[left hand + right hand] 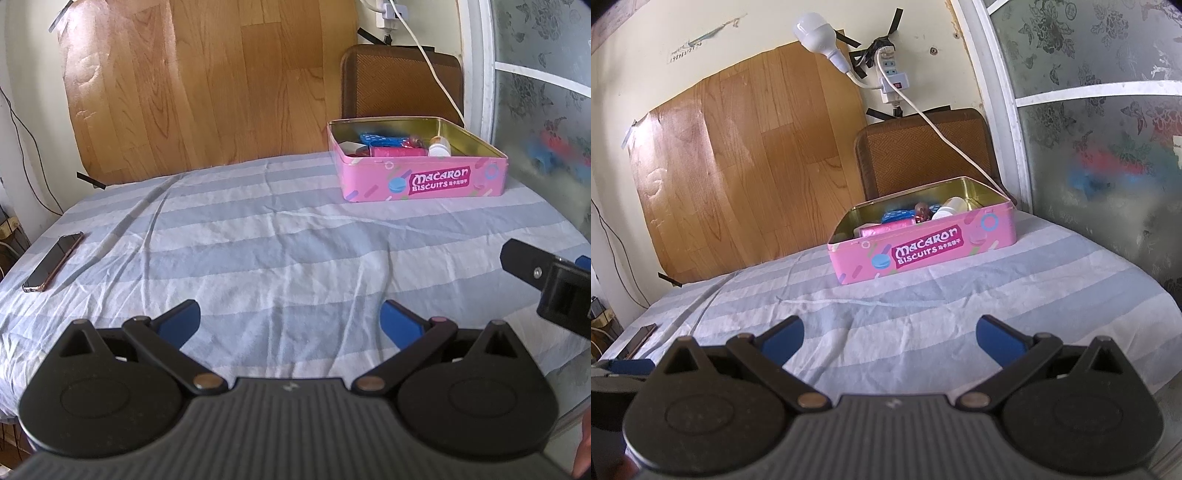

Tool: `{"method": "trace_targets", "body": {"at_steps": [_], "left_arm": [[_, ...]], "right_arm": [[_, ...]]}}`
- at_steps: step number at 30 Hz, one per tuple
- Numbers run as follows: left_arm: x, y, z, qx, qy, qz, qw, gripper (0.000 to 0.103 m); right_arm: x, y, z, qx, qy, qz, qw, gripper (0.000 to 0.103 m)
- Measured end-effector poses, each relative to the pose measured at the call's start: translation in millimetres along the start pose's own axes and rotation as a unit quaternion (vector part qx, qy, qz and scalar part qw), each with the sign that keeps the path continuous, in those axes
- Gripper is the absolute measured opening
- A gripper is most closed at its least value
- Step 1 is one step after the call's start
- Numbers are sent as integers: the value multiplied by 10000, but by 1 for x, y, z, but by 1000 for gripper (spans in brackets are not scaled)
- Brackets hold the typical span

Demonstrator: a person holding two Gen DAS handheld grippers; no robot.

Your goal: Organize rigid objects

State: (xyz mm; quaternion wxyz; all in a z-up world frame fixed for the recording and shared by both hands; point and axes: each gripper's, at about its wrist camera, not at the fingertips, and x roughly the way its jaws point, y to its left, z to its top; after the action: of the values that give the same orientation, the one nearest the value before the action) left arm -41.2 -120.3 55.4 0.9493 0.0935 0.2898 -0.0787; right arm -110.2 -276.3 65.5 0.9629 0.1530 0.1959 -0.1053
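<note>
We read "Macaron Biscuits" on the pink tin, right of centre, small characters beside it illegible

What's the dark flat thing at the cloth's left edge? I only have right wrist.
Observer: A phone with a gold-coloured rim, lying flat on the striped cloth.
Operator: Left gripper state? I only get a blue tip.
Observer: The left gripper is open, with nothing between its fingers, only bare cloth.
</note>
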Motion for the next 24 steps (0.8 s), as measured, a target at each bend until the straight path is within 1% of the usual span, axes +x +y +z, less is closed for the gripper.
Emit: {"method": "trace_targets", "body": {"at_steps": [24], "left_arm": [[2,-4,0,29,53,-99,9999,103]], "right_arm": [[-3,-1,1,36,-47,-9,10000,103]]}}
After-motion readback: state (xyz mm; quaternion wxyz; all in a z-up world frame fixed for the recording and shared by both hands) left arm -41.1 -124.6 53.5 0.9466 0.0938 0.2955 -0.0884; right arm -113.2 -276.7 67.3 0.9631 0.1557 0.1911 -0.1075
